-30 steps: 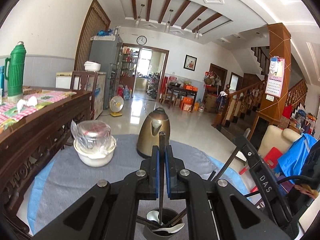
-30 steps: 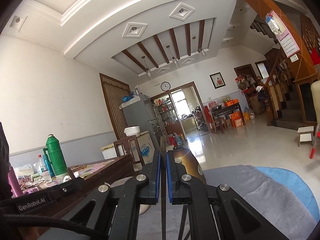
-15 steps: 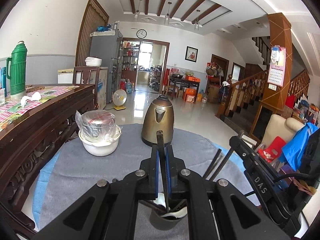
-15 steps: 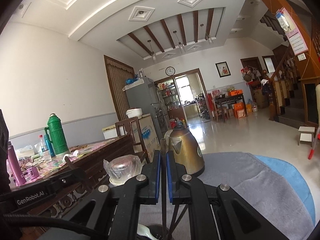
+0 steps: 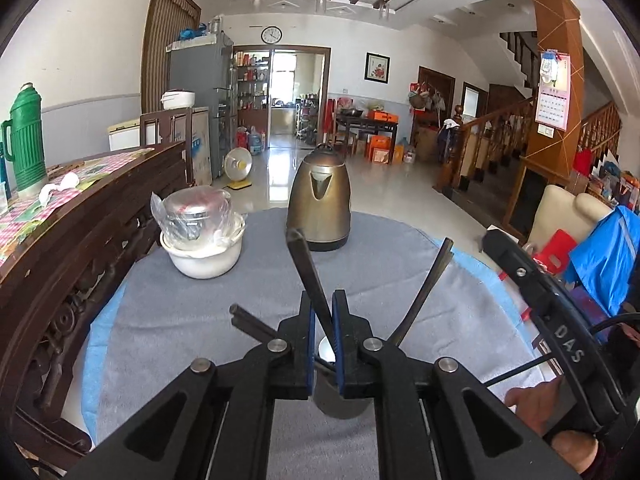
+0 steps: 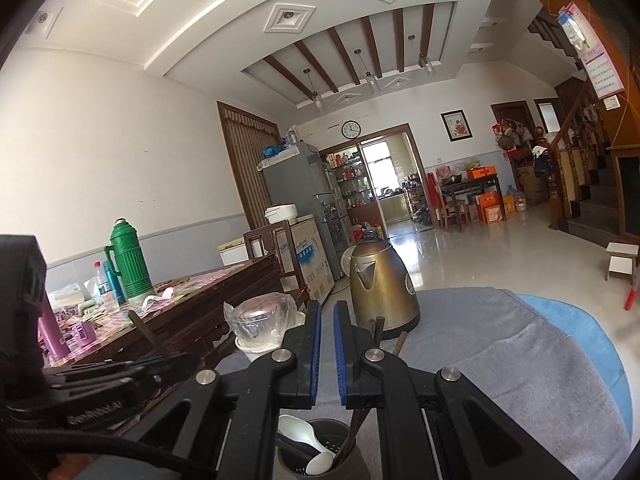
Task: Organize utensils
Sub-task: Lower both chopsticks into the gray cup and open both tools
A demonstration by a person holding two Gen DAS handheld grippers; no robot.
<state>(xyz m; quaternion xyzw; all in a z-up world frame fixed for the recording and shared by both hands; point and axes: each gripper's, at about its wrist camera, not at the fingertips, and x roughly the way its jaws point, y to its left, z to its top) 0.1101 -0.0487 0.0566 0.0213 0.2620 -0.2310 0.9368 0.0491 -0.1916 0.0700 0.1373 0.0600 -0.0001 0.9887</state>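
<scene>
Left gripper (image 5: 323, 320) has sunk toward the utensil cup (image 5: 340, 400); its dark chopstick (image 5: 310, 276), upright earlier, now leans to upper left of frame between the pads. Right gripper (image 6: 327, 346): chopstick formerly between pads is gone, gap empty. Cup (image 6: 320, 456) now at bottom centre, white spoon (image 6: 308, 444) inside.

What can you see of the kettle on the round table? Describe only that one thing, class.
The kettle is a dull bronze-coloured metal jug, wider at the base and narrowing towards the top, with a domed lid, a dark arched handle on top and a small pointed spout facing the left camera. It sits on a dark round base. It stands upright at the far edge of the grey cloth, beside the white bowl but apart from it. Nothing else touches it.
</scene>
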